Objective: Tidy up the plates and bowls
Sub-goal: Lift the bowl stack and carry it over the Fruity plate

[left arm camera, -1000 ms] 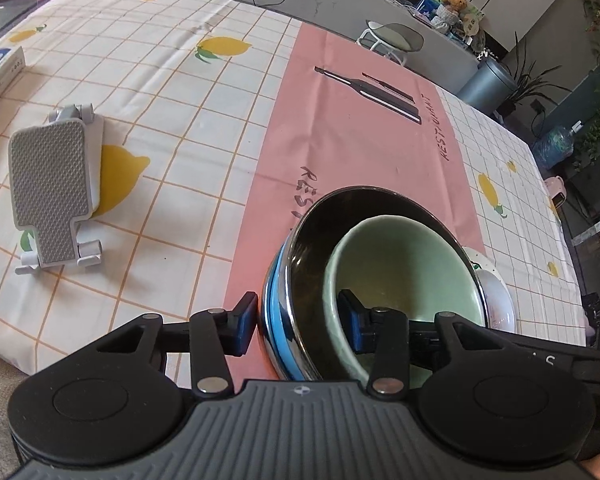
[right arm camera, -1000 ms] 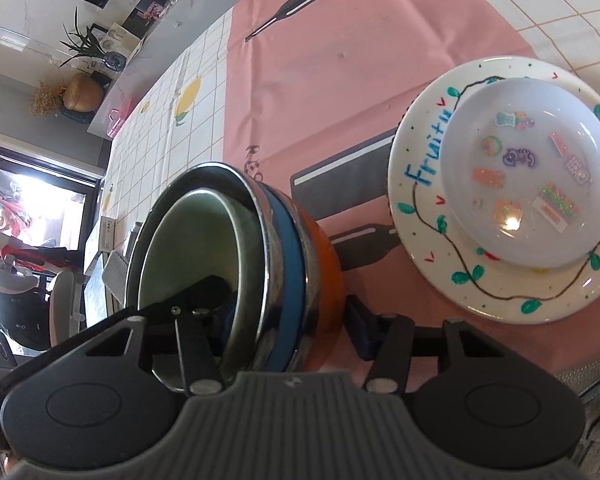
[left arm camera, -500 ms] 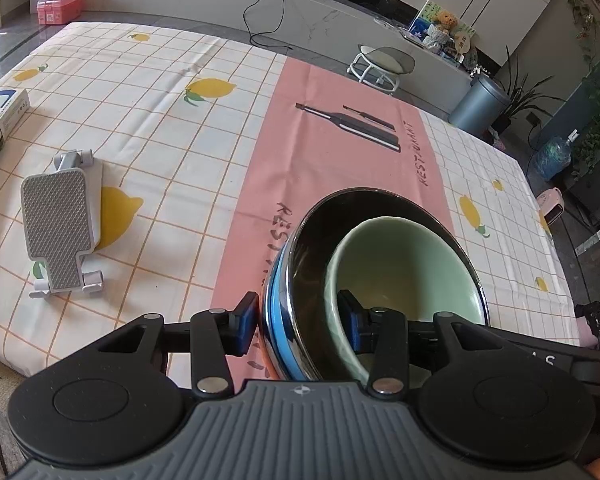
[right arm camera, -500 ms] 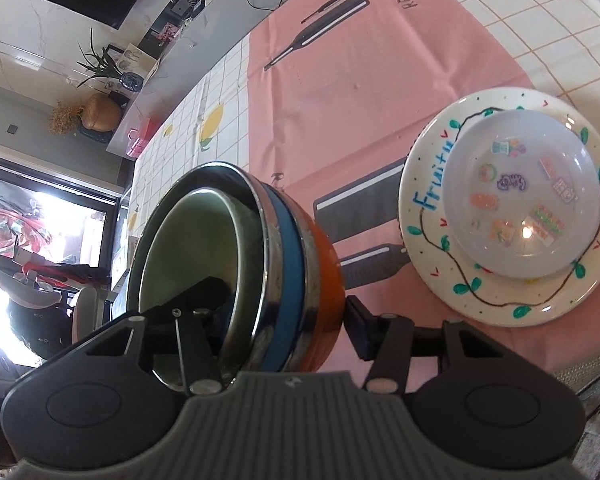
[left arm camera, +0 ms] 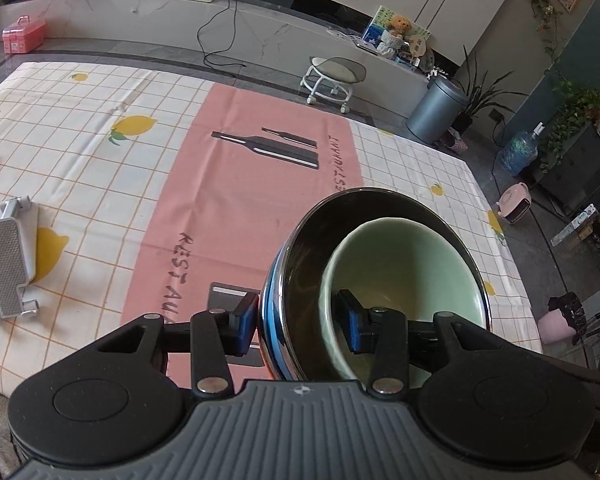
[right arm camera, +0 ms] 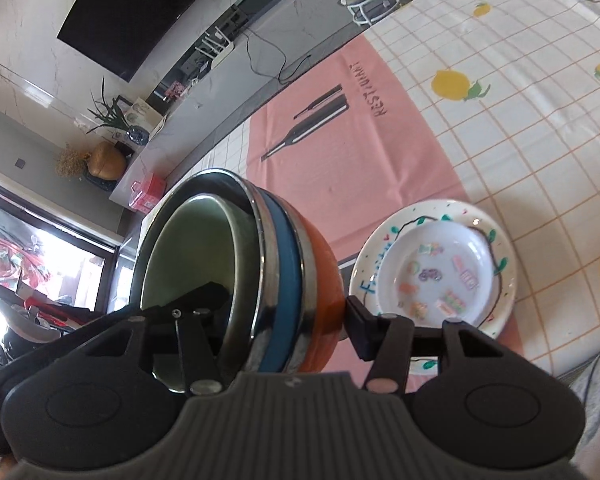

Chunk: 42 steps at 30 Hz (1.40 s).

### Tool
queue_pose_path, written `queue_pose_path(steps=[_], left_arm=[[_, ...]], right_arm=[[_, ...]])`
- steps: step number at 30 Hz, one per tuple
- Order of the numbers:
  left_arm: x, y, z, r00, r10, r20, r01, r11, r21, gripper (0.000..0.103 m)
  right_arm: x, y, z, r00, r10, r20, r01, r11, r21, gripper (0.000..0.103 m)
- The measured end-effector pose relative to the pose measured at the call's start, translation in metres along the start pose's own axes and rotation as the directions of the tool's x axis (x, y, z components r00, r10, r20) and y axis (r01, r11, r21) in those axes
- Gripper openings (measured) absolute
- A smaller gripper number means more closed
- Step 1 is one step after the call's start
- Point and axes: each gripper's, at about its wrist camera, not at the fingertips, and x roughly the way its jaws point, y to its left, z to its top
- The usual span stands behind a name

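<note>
A nested stack of bowls hangs tilted above the table: a pale green bowl inside a steel bowl with a blue band, then an orange one. My left gripper is shut on the stack's rim, one finger outside, one inside the green bowl. My right gripper is shut on the opposite rim, one finger inside, one on the orange wall. A white patterned small plate lies on a "Fruity" plate on the table, right of the stack.
The table carries a lemon-check cloth with a pink runner. A grey phone stand lies at the left edge. The near table edge runs close below the plates. A stool and bin stand beyond the far edge.
Both grippers have lifted the bowl stack up off the table and tilted it more; the table and the plates now look farther away.
</note>
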Motion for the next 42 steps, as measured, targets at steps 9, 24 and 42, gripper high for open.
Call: queue_pose_path(steps=[9, 24, 42], left_arm=[[0.038, -0.037, -0.009, 0.995, -0.055, -0.088, 0.059, 0.997, 0.047, 0.048], [0.086, -0.035, -0.020, 0.984, -0.028, -0.178, 0.038, 0.998, 0.053, 0.047], [0.070, -0.036, -0.022, 0.996, 0.045, -0.072, -0.032, 0.986, 0.166, 0.065]], right_arm=[[-0.027, -0.042, 0.014, 0.997, -0.069, 0.043, 0.068, 0.998, 0.016, 0.053], [0.007, -0.088, 0.020, 0.993, -0.102, -0.053, 0.107, 0.989, 0.098, 0.053], [0.006, -0.077, 0.020, 0.997, -0.061, 0.041, 0.062, 0.998, -0.033, 0.085]])
